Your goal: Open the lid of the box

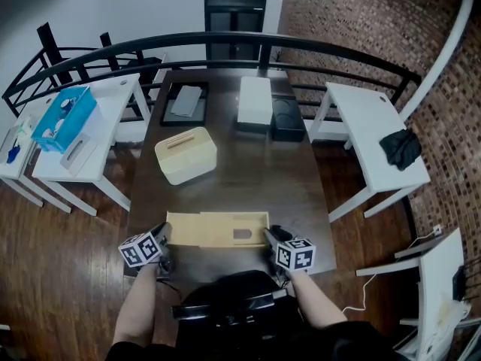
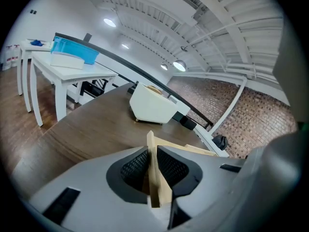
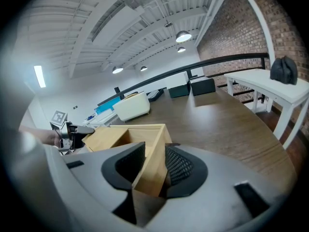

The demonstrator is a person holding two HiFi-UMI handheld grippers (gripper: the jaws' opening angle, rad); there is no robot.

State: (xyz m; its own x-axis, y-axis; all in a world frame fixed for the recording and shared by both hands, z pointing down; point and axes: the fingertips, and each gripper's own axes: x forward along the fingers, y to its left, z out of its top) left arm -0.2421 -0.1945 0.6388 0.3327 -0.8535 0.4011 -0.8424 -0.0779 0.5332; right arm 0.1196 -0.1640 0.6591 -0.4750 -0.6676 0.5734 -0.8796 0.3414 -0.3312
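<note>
In the head view, the wooden box (image 1: 218, 229) lies on the dark desk (image 1: 248, 164) between the left tongs (image 1: 165, 234) and the right tongs (image 1: 270, 235), one at each end.

In the left gripper view, the left tongs (image 2: 153, 153) are clamped on the thin edge of the lid (image 2: 157, 187). A cream container (image 2: 152, 105) stands well beyond them.

In the right gripper view, the right tongs (image 3: 153, 161) are clamped on the box's near end wall. Just past that wall the box is uncovered, and the lid covers the far part.
</note>
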